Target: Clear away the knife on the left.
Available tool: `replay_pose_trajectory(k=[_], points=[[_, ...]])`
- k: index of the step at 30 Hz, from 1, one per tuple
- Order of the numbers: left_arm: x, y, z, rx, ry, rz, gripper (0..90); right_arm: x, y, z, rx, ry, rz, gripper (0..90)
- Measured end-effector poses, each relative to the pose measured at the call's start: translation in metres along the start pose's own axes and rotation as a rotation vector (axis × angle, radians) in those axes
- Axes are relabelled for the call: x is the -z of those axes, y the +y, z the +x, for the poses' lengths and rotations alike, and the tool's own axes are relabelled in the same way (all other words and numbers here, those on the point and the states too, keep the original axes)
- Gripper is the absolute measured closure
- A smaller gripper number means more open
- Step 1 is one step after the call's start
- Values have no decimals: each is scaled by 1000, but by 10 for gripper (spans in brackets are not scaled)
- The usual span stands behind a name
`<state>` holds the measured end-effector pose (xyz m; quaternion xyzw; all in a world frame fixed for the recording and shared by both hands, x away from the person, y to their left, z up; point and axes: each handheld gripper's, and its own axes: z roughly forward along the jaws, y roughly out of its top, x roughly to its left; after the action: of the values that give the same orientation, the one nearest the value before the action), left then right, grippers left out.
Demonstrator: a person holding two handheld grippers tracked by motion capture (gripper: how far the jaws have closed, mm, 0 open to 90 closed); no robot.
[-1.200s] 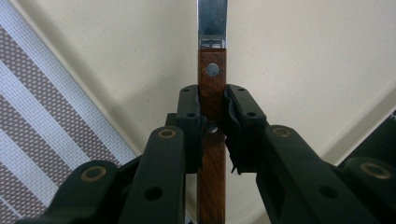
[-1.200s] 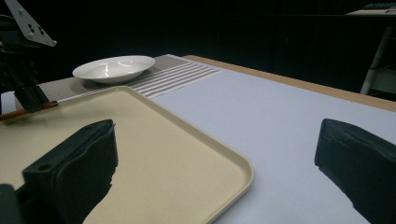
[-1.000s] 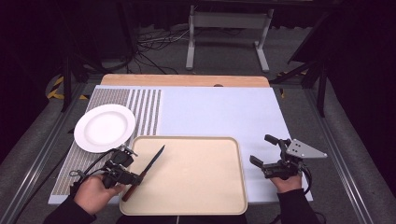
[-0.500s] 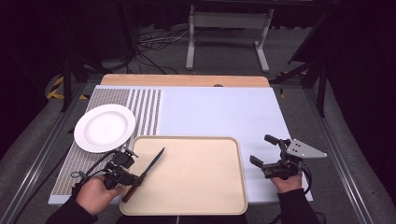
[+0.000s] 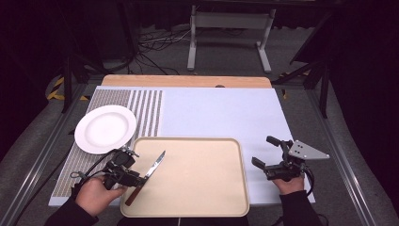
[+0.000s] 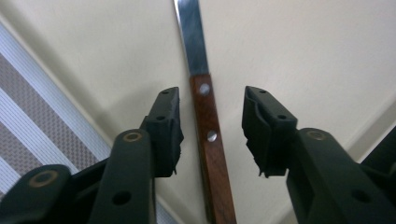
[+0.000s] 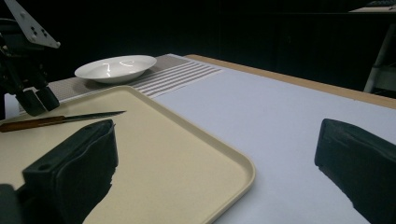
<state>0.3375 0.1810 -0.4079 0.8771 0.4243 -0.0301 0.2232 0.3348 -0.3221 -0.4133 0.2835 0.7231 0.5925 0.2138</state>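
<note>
Between the left gripper's (image 6: 210, 135) pads sits the knife's (image 6: 212, 154) wooden handle, and neither pad is touching it. The jaws have just been opening, with clear daylight on both sides of the wood, so it looks let go rather than gripped. From the high view, the left gripper (image 5: 134, 178) hovers over the near-left corner of the tray (image 5: 202, 207), and the knife (image 5: 146, 177) lies flat on it. Its long axis runs from the handle by the near-left rim, straight out along the gripper's own line, blade tip pointing away and slightly right toward the tray's middle.

So the handle end is the left hand's (image 5: 94, 195) business, no contest. The right gripper (image 5: 269, 153) is parked well apart, off the tray's right edge over the mat (image 5: 221, 113), jaws wide open and holding nothing. A plate (image 5: 105, 128) sits on the mat just beyond the left gripper.

I'd guess backing straight off along the handle is the clean exit, since going sideways could nudge the knife.
</note>
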Motion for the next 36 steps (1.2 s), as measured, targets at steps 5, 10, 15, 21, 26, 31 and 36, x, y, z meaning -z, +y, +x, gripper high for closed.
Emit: replay_pose_trajectory(k=[5, 10, 15, 21, 26, 31, 36], points=[[3, 7, -14, -86, 27, -49, 898, -1, 0, 0, 1, 3, 4, 2], [-9, 15, -27, -135, 4, -50, 900, 0, 0, 0, -3, 4, 2, 3], [-19, 20, -32, -148, -12, -36, 900, 0, -1, -1, -3, 4, 1, 2], [-29, 23, -28, -141, -12, -9, 900, -1, -1, -1, -3, 7, -1, 3], [-35, 22, -23, -132, 2, 16, 900, 0, -1, -1, -7, 5, -1, 2], [-36, 20, -15, -120, 19, 17, 900, -1, -1, -1, -6, 4, 3, 2], [-37, 19, -5, -99, 18, 6, 900, 0, -1, -1, -3, 5, 0, 2]])
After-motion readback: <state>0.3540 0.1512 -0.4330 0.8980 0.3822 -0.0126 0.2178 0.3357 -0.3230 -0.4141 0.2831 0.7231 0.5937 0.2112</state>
